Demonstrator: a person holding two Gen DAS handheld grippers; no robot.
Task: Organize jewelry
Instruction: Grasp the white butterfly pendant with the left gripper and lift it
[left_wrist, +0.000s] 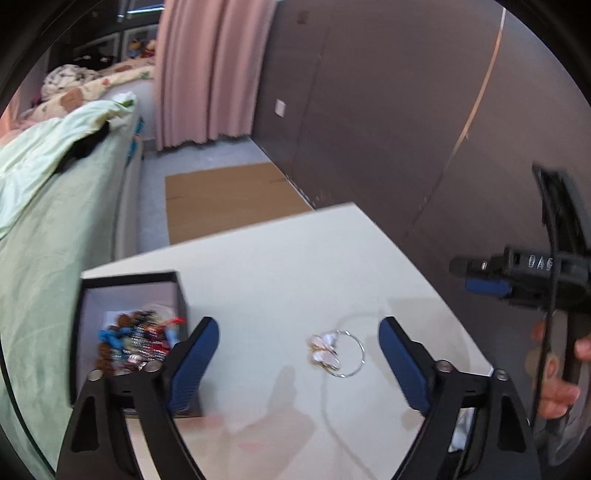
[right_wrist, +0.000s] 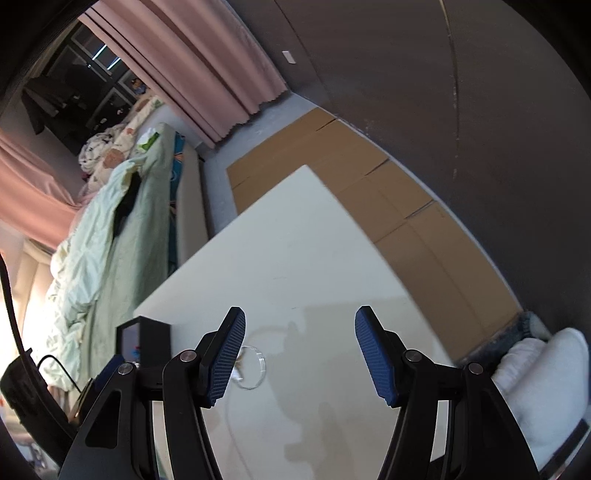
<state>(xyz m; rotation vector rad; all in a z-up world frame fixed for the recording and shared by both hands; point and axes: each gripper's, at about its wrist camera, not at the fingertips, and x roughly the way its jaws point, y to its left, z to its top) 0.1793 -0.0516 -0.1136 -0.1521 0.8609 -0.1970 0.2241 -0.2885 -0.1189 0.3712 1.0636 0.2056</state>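
Lying flat on the table (left_wrist: 280, 258), hoop earring (left_wrist: 338, 352), shell charm toward the box (left_wrist: 129, 332); left gripper (left_wrist: 299, 354) and right gripper (right_wrist: 300, 354) both agape, empty.

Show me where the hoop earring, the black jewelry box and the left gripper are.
hoop earring (left_wrist: 338, 352): left wrist view, on its pale shell charm.
black jewelry box (left_wrist: 129, 277): left wrist view, on its far rim.
left gripper (left_wrist: 299, 363): left wrist view, midway between fingertips.
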